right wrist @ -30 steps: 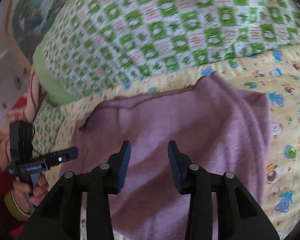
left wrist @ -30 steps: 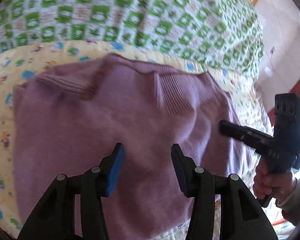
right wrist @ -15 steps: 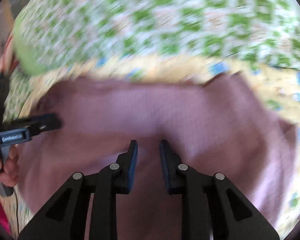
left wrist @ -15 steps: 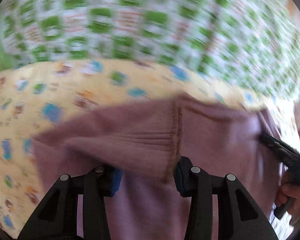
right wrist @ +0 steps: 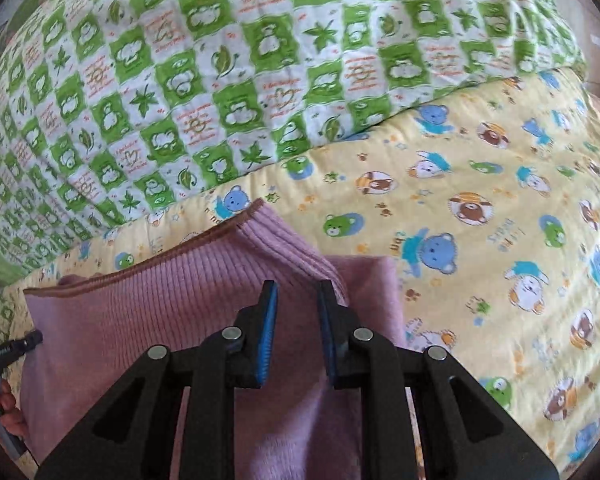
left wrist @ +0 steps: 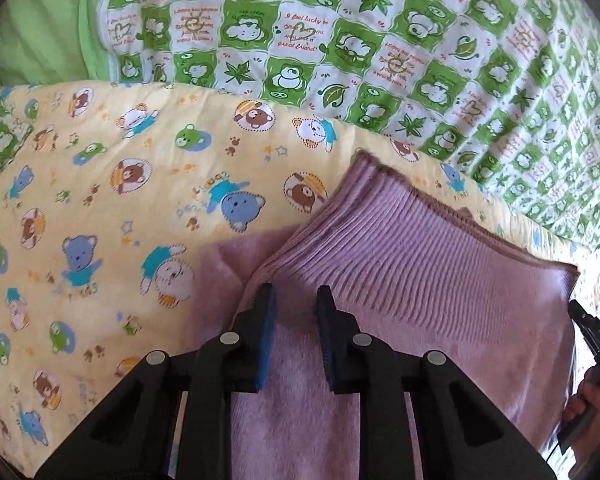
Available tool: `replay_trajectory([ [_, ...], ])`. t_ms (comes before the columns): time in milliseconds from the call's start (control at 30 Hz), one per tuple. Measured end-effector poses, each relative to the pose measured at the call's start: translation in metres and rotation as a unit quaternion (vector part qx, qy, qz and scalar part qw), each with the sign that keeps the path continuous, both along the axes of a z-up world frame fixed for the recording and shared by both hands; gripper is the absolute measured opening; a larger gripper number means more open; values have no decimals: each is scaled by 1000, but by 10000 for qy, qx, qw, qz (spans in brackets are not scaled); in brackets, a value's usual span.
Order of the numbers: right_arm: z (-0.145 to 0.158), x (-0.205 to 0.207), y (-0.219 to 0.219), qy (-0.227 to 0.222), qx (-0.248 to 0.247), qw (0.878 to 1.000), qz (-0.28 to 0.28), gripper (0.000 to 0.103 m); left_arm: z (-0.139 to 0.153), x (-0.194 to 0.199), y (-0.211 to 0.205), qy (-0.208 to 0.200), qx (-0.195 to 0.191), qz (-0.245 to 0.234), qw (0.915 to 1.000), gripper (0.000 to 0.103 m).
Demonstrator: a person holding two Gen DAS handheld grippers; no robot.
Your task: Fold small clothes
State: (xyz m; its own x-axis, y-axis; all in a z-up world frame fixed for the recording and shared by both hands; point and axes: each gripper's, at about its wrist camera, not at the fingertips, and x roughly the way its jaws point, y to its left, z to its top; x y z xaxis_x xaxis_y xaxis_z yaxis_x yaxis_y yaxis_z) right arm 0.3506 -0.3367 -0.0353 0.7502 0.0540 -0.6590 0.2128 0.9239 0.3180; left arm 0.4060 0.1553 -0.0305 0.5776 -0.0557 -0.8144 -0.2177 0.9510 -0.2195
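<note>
A small purple knit sweater [left wrist: 400,272] lies on the yellow bear-print quilt [left wrist: 100,208], its ribbed hem folded over the body. My left gripper [left wrist: 294,300] sits over the sweater's left fold edge, jaws a narrow gap apart with nothing pinched. In the right wrist view the same sweater [right wrist: 160,312] shows with its ribbed hem on top. My right gripper [right wrist: 296,294] sits over its right fold edge, jaws likewise a narrow gap apart. The other gripper's tip shows at each view's edge [left wrist: 592,328] [right wrist: 16,346].
A green-and-white checked quilt [left wrist: 340,40] is bunched along the far side; it also shows in the right wrist view [right wrist: 220,60]. A plain green pillow [left wrist: 40,32] sits far left. The yellow quilt [right wrist: 500,220] stretches to the right of the sweater.
Both grippers carried the sweater's lower part up and over, so the ribbed hem now lies folded on the body. Both sets of jaws narrowed from wide open.
</note>
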Motion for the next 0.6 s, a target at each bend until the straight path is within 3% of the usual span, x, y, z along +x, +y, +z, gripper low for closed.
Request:
replay_trajectory([
  [100,11,-18,-3,29,-133,9999,-79,26,9,-22,1,65,51,22,10000,24],
  [133,14,-22,-1,41,-177,9998,-117,26,13,-31,0,62,37,54,10000,30],
  [233,20,-42,-2,-5,89,9999,-94,26,25,-62,-4,-41,-16,136,9999,43],
  [300,26,-59,3,-79,152,9999,26,27,30,-89,-7,-78,-199,179,9996,43],
  [500,28,-101,48,-51,558,9938,963,31,18,-142,-33,101,-783,152,9968,44],
  [600,15,-112,74,156,473,9884,1435,32,6,-152,-38,310,-745,152,9966,44],
])
